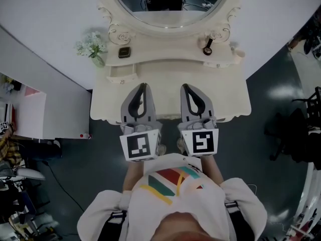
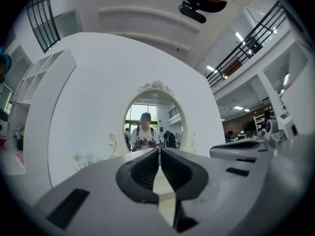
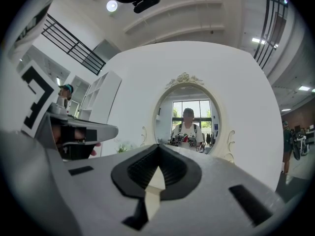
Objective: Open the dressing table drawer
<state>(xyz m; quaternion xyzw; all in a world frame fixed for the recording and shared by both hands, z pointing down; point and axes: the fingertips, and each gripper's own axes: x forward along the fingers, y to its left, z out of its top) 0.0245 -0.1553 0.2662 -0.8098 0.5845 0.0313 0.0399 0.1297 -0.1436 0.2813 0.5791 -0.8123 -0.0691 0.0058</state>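
Cream drawer [image 1: 122,74] sits just upper-left of our left gripper [image 1: 144,87]; it and our right gripper [image 1: 185,87] are both pinched closed, empty.

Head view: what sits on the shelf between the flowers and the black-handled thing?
A small dark square box near the flowers; the shelf beyond it is bare. Seen in the head view.

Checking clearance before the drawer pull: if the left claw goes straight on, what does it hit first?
Probably the oval mirror, near its lower edge; the shut left claw lines up with it. Depth is unclear, so the raised back shelf could come first.
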